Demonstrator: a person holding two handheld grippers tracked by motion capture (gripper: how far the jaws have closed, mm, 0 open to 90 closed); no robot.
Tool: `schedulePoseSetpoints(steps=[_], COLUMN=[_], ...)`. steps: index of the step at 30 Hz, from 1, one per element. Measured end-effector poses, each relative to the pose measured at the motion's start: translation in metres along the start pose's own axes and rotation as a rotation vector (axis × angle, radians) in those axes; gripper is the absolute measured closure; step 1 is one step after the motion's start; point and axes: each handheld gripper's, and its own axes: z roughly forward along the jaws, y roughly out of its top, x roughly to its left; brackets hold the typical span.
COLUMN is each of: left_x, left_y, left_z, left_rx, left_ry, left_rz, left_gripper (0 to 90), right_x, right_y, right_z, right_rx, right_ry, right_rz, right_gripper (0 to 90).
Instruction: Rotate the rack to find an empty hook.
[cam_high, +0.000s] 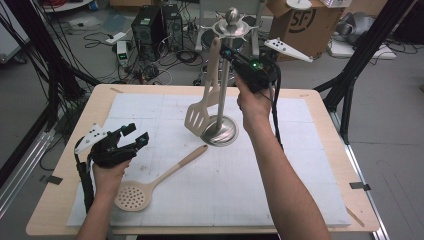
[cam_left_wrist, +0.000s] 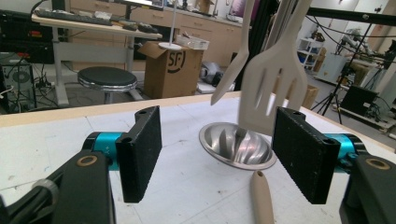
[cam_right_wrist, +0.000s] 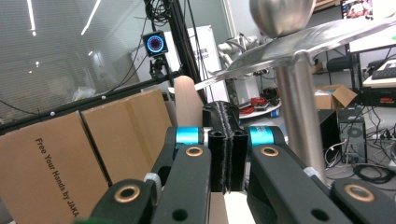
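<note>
Beside the stand (cam_high: 220, 131), the skimmer (cam_high: 150, 189) lies flat, handle toward it.

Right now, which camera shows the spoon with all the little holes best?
The high view: the whole holey spoon lies flat on the white mat, bowl by the left claw, handle pointing toward the shiny stand. The left gripper view catches just its handle tip.

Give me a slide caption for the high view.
Right tool at slotted spatula hanging on steel rack; skimmer lies near left tool.
</note>
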Motion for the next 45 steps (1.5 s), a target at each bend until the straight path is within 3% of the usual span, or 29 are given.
schedulePoseSetpoints(steps=[5,7,15,22,28,45], left_x=[0.0,0.0,0.003,0.003,0.003,0.003], left_y=[0.001,0.001,0.002,0.002,0.001,0.001], left_z=[-0.002,-0.002,-0.005,-0.004,-0.003,-0.004], left_rx=[-0.001,0.009,-0.01,-0.004,0.0,-0.004], left_ry=[0.007,0.024,0.021,0.018,0.022,0.016], left_rz=[-0.002,-0.007,-0.029,-0.028,-0.034,-0.03], left_gripper=[34.0,34.4,34.5,34.5,34.5,34.5], right_x=[-0.002,-0.005,-0.023,-0.037,-0.028,0.0], right_y=[0.001,0.001,0.006,0.021,0.025,0.01], right_z=[-0.002,-0.008,-0.035,-0.048,-0.042,-0.018], right_rx=[0.012,-0.003,-0.094,-0.163,-0.154,-0.1], right_ry=[0.001,-0.004,-0.049,-0.051,-0.023,0.008], right_rz=[0.004,0.016,0.067,0.096,0.072,0.003], right_gripper=[90.0,90.0,90.0,90.0,90.0,90.0])
